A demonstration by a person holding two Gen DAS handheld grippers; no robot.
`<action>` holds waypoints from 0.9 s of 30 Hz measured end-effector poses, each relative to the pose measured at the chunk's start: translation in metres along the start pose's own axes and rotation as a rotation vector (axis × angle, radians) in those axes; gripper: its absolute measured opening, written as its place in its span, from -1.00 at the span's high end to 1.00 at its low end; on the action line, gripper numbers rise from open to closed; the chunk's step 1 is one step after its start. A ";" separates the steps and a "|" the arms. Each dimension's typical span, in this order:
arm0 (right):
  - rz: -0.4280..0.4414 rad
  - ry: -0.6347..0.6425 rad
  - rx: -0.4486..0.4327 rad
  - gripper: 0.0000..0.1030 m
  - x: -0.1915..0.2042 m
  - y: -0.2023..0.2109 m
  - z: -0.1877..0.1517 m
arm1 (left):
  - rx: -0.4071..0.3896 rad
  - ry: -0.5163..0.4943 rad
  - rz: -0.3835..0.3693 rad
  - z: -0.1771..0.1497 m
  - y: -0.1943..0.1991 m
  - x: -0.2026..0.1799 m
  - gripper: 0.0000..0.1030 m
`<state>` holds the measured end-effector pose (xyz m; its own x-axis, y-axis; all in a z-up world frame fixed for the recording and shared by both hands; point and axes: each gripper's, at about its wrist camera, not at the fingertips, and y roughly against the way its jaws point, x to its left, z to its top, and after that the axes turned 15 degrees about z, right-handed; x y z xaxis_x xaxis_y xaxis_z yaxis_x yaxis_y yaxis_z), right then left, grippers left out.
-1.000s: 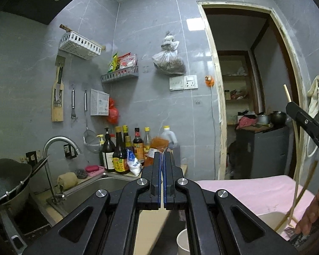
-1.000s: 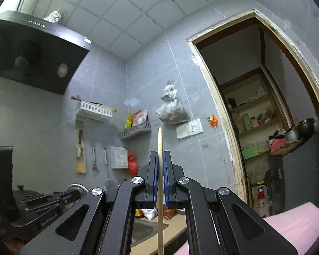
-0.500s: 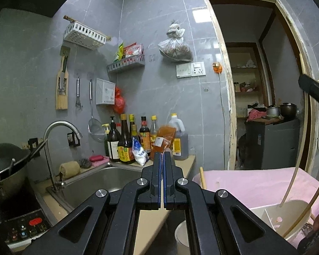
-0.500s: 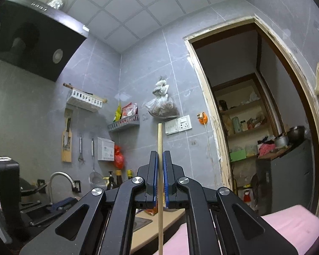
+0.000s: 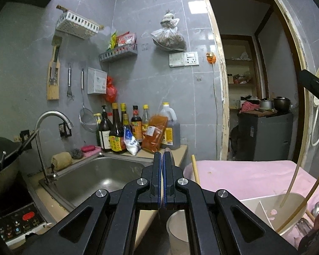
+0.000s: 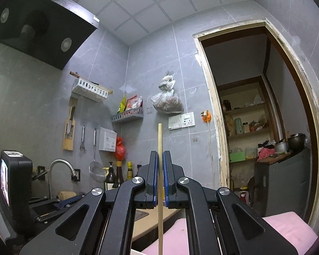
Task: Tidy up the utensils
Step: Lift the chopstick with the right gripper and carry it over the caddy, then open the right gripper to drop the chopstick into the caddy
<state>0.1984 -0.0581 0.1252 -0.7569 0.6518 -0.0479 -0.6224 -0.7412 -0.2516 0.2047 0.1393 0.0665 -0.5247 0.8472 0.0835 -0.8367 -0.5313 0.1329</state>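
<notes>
Wooden chopstick (image 6: 160, 170) upright, pinched between right gripper (image 6: 160, 165) jaws. Left gripper (image 5: 161, 165) jaws pressed together on thin metal utensil edge (image 5: 166, 151), above sink (image 5: 100, 178). White organizer tray (image 5: 255, 201) on pink cloth (image 5: 244, 174).

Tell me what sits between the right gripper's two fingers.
In the right wrist view, a wooden chopstick stands upright between the right gripper's closed fingers, its top poking above them.

You are in a home kitchen: a steel sink (image 5: 100, 176) with tap (image 5: 51, 119), sauce bottles (image 5: 117, 131), and a range hood (image 6: 42, 25).
</notes>
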 end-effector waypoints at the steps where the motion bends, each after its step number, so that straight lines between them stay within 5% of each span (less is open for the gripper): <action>1: 0.002 -0.003 0.003 0.93 0.000 0.001 0.000 | 0.009 0.003 -0.007 0.000 0.000 0.000 1.00; 14: 0.008 -0.043 0.035 0.86 -0.006 0.008 0.001 | 0.085 0.045 -0.135 0.002 0.001 0.003 0.95; 19: 0.003 -0.051 0.023 0.55 -0.008 0.015 0.008 | 0.089 0.074 -0.170 0.009 0.008 0.005 0.94; 22: -0.004 -0.052 0.017 0.54 -0.011 0.018 0.013 | 0.087 0.083 -0.185 0.015 0.012 0.005 0.92; 27: -0.023 -0.042 0.006 0.37 -0.015 0.030 0.023 | 0.075 0.095 -0.220 0.022 0.023 0.002 0.57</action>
<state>0.1862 -0.0937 0.1404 -0.7501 0.6614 -0.0015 -0.6407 -0.7272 -0.2462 0.1879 0.1289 0.0916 -0.3464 0.9369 -0.0481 -0.9203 -0.3294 0.2110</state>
